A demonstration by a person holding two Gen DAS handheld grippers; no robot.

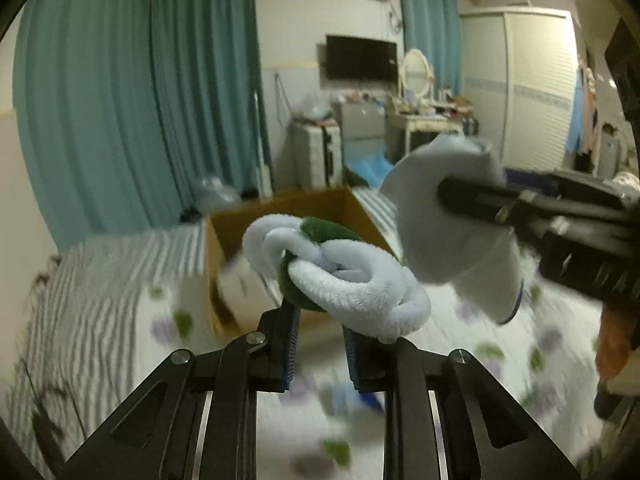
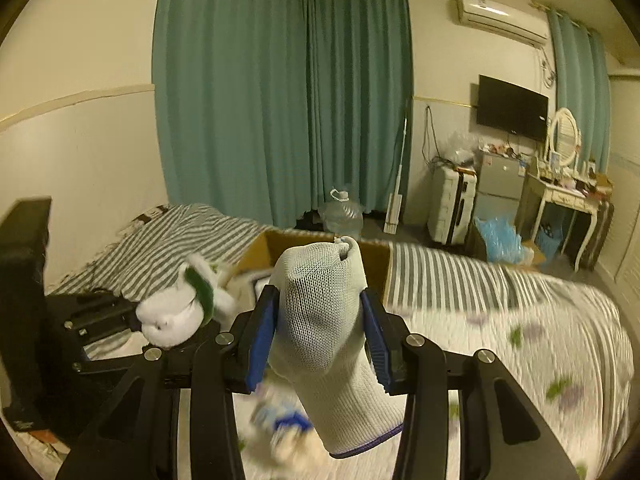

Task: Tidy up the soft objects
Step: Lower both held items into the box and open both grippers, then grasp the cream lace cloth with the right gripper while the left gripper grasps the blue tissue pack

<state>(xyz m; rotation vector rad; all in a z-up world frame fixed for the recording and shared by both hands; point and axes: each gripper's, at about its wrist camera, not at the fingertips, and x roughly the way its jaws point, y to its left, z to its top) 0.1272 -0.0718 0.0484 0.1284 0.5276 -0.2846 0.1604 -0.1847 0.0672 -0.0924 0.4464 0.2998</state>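
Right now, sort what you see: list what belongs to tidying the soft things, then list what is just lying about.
Part of the job:
- white and green plush toy, clamped in the left gripper
- white knit glove, clamped in the right gripper
- open cardboard box on the bed

Just lying about:
- water jug
- suitcase
- dressing table
- wall TV

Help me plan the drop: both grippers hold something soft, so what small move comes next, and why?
Probably carry the left gripper, shut on the white-and-green plush, forward over the open cardboard box. The box sits just beyond it on the bed.
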